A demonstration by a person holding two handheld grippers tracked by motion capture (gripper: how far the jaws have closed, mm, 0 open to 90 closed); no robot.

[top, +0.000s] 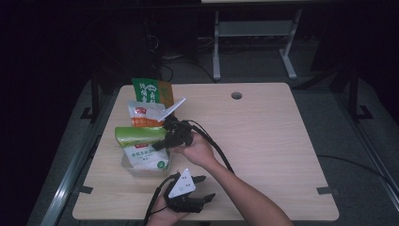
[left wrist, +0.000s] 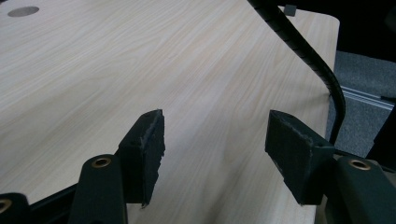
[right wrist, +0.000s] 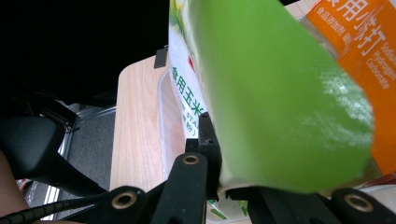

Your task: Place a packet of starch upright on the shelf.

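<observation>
A: What is the right gripper [top: 162, 141] doing at the left side of the table [top: 263, 141]?

B: Its jaws are pinched together on the green top flap of the cornstarch bag [top: 143, 150]. In the right gripper view the flap [right wrist: 280, 93] folds over the jaws, so I judge the hold is at the sealed edge, where the bag is thin and flat enough to clamp.

A: And where does that bag sit?

B: Upright in a clear tray [top: 128, 165] near the table's left edge, the front one of three packets. Behind it stands a white and orange packet [top: 143, 115], and behind that a green and orange one [top: 151, 92]. Standing them in a row keeps each top edge free to be gripped, I think.

A: What does the bag look like?

B: White body, bright green band across the top, green print on the front, glossy film that catches the light. It looks soft and filled with powder, so it will likely sag if lifted by the flap.

A: The left gripper [top: 200, 188]?

B: It rests low at the near edge, jaws apart with nothing between them; its own view looks over bare wood and the right gripper's cable [left wrist: 308, 51]. It seems parked out of the way
</observation>
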